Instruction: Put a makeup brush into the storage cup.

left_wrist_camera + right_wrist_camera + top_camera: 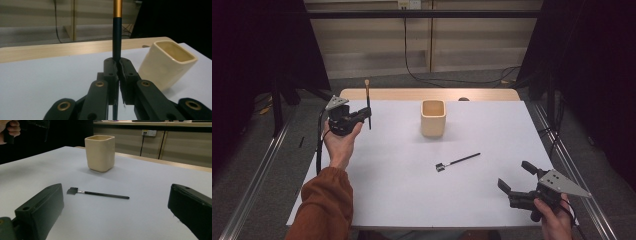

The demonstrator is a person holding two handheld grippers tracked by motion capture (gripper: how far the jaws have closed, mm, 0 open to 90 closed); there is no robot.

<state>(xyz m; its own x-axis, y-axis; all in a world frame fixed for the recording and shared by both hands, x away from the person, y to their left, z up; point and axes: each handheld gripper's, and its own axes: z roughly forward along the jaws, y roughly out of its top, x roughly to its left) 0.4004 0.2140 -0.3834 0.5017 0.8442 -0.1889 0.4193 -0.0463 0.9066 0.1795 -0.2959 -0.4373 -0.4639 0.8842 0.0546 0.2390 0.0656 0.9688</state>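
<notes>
My left gripper (362,115) is raised over the table's far left corner, shut on a thin dark brush with a gold band (368,102). The brush (116,37) stands upright between the pinched jaws, handle rising out the top of the left gripper view. A cream square cup (433,118) stands upright at the table's far middle, to the right of that gripper; it also appears as the cup (166,65) and the cup (100,152). A small flat black brush (457,161) lies on the white sheet (402,190). My right gripper (514,182) rests low at the front right, open, and the flat brush (97,193) lies ahead of its jaws.
A wooden table edge (427,94) runs along the far side beyond the white sheet. Cables (412,70) trail on the grey floor behind. Metal rails (254,180) flank the table on both sides.
</notes>
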